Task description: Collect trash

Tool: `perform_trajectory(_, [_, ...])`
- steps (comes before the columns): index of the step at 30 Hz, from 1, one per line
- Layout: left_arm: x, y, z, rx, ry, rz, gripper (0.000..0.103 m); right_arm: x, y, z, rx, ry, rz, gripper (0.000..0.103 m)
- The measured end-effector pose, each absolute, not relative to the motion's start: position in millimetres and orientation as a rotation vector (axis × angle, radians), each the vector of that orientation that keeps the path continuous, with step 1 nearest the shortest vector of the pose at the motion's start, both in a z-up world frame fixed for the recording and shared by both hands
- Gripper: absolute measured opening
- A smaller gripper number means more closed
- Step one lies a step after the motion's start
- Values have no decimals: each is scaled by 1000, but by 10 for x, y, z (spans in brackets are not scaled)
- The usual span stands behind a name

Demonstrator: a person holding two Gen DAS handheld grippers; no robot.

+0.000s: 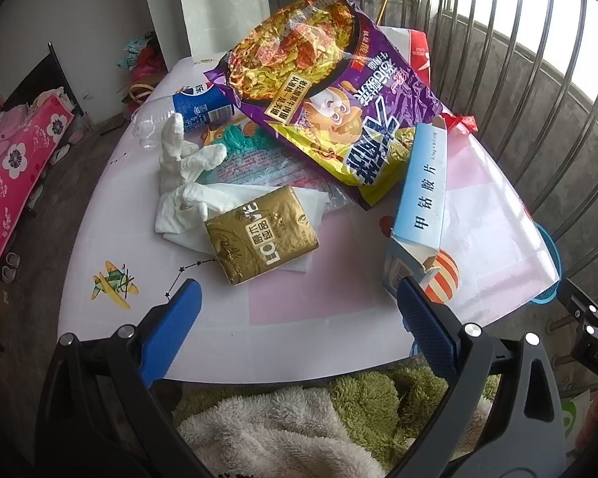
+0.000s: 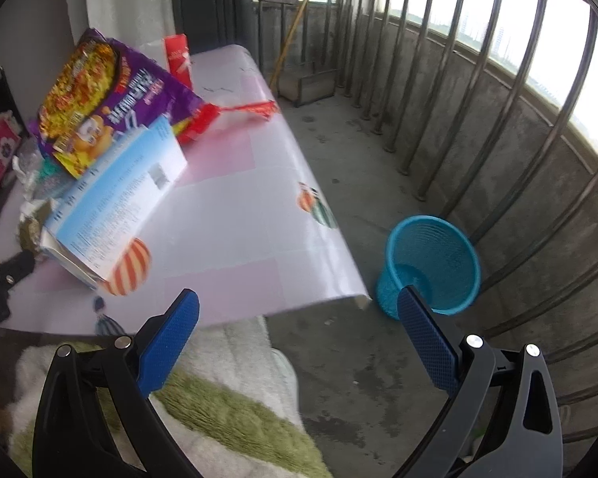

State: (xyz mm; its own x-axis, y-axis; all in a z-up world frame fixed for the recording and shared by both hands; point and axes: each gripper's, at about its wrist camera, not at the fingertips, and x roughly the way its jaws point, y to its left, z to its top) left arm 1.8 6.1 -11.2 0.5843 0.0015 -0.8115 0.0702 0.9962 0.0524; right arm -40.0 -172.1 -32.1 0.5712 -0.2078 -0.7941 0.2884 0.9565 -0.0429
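Trash lies on a white and pink table (image 1: 307, 310): a gold packet (image 1: 259, 235), crumpled white tissues (image 1: 187, 175), a crushed plastic bottle with a blue label (image 1: 195, 109), a big purple noodle bag (image 1: 331, 99) and an opened blue and white medicine box (image 1: 422, 195). My left gripper (image 1: 299, 294) is open and empty at the table's near edge, just short of the gold packet. My right gripper (image 2: 299, 306) is open and empty, off the table's right corner, with a blue mesh bin (image 2: 430, 263) on the floor ahead. The box (image 2: 119, 199) and bag (image 2: 107, 103) show at its left.
A red carton (image 2: 177, 57) stands at the table's far side. A metal railing (image 2: 498, 119) and concrete wall run along the right. A green and white towel (image 1: 299, 422) lies below the grippers. A pink flowered bed (image 1: 16, 175) is at the left.
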Motion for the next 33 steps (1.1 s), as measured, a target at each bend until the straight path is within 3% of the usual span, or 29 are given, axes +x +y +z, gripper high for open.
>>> perform_trajectory(10, [147,560,39,-32,867,15,94,-12,-1465,-143,231,857,-27,97])
perform_trajectory(20, [354,1153,-31,-214,796,-82,94,592,-1124,-176,362,974,158,97])
perform_trajectory(31, [449,1192,-325,-260,849,-185,94,1000,-790,-535,320,1104,128,82])
perform_trajectory(32, [471,1190,-352,-270,851,-202,92,1017,-776,-571,322,1115,128,80])
perform_trajectory(33, [475,1205,-365,-274,851,-211,83,1016,-775,-595,325,1126,126,78])
